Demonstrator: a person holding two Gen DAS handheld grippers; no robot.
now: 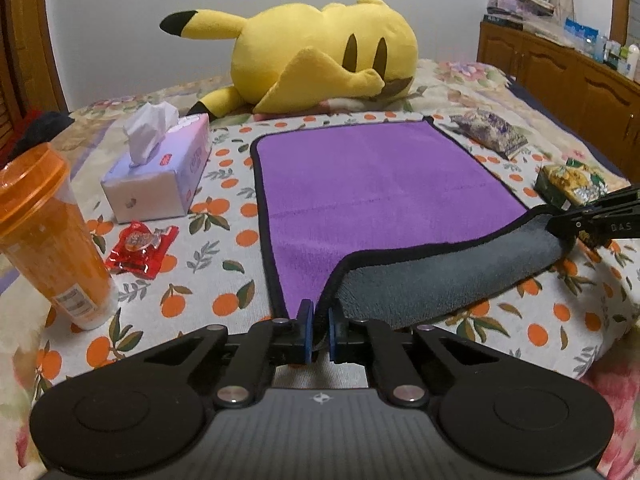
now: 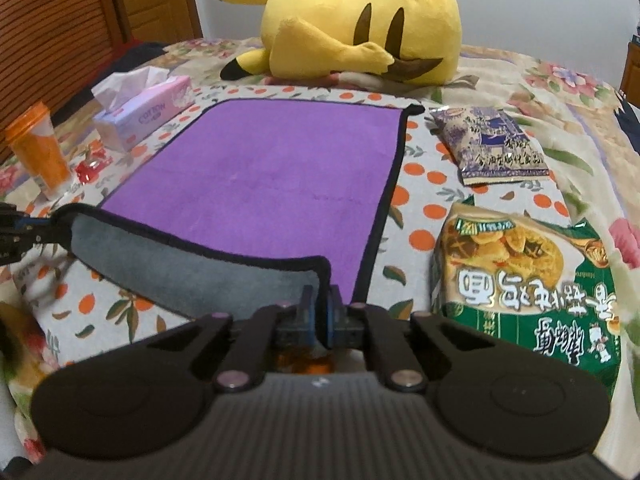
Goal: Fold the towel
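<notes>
A purple towel [image 1: 380,184] with black trim and a grey underside lies flat on an orange-print cloth on the bed; it also shows in the right wrist view [image 2: 272,184]. Its near edge is lifted and curled over, grey side [image 1: 440,280] up. My left gripper [image 1: 318,320] is shut on the towel's near left corner. My right gripper [image 2: 320,304] is shut on the near right corner. Each gripper shows at the edge of the other's view, the right one [image 1: 592,224] and the left one [image 2: 16,232].
Left of the towel stand an orange cup [image 1: 48,236], a tissue box [image 1: 160,168] and a red snack packet [image 1: 142,248]. Right of it lie a purple snack bag [image 2: 488,144] and a green noodle pack [image 2: 528,280]. A yellow plush toy [image 1: 320,56] lies beyond. A wooden cabinet [image 1: 560,68] stands at right.
</notes>
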